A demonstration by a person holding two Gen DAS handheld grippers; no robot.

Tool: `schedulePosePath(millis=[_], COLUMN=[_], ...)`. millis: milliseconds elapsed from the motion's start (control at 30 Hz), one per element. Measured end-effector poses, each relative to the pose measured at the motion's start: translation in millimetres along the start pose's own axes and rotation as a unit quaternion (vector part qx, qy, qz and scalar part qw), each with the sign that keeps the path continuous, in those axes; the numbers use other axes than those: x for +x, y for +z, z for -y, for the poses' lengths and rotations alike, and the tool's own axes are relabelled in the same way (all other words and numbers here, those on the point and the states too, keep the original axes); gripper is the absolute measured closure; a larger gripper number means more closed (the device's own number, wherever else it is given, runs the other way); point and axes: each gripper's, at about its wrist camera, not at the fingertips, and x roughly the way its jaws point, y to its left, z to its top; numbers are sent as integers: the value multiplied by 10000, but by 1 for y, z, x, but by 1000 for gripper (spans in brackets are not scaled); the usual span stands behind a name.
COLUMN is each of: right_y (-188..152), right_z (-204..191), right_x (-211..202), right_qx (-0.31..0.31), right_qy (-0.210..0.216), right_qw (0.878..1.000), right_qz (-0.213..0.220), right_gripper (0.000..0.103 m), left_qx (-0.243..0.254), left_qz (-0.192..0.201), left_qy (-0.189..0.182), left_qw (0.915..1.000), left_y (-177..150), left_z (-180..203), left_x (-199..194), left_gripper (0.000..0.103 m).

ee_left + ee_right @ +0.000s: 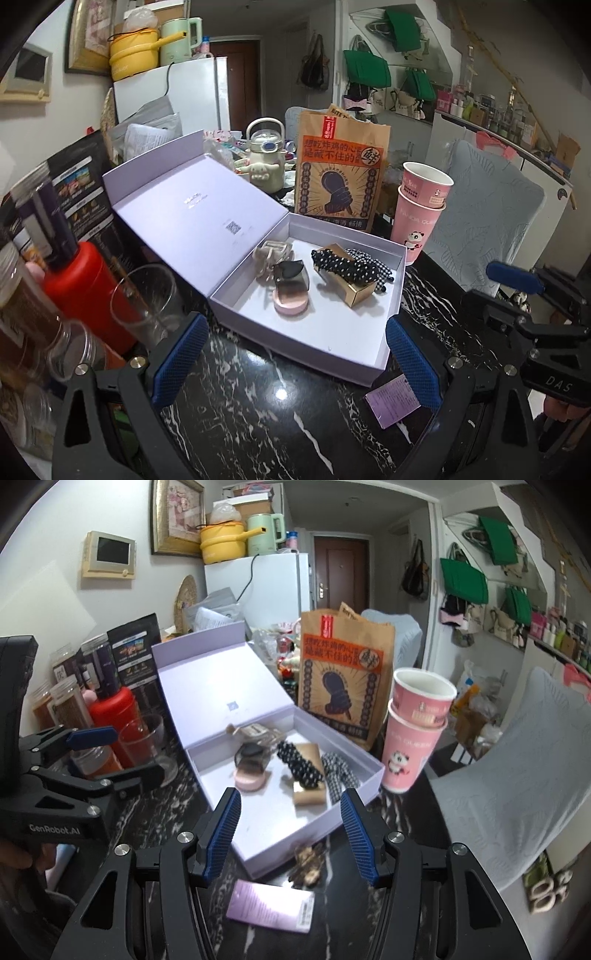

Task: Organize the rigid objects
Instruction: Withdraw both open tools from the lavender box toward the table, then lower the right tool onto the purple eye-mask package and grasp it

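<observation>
An open lilac box (373, 363) (258, 864) lies on the black marble table with its lid leaning back to the left. Inside lie a black-and-white dotted hair clip (343, 267) (301, 766), a gold block (360, 295) (310, 794), a pink round compact (291, 304) (251, 781) under a dark clip (290, 271), and a beige clip (269, 254). A brown clip (308, 860) and a lilac card (271, 904) (393, 400) lie on the table before the box. My left gripper (291, 363) is open and empty at the box's near edge. My right gripper (290, 836) is open and empty above the brown clip.
Stacked pink paper cups (421, 210) (413, 731) stand right of the box, a brown paper bag (340, 177) (343, 679) behind it. A glass tumbler (147, 299) (146, 744), a red bottle (85, 291) and jars crowd the left. A grey-covered chair (487, 225) stands right.
</observation>
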Motion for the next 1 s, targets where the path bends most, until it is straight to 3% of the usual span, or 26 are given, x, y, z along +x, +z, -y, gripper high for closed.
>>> schedulePosePath(millis=[167,500,767,1000], right_y=[-20,-61,-89,-105], right_z=[-5,-20,-23,-16], right_x=[7,29,54,72], right_qx=[25,78,153,326], right_qy=[69,266,126,59], right_qw=[9999,9987,9961,9936], right_qz=[-153,-438,-855,-1082], right_gripper=[44,32,7,1], left_qx=[-192,-18,-9,-90], left_qz=[-140,-374,-606,-753], left_qy=[-201,-139,-178,-234], left_qw=[9995,9992,9980,9968], left_y=[-17,-45,-69,-86], left_z=[-5,-4,-5,-6], left_x=[1,8,22,33], left_gripper=[4,4,4,4])
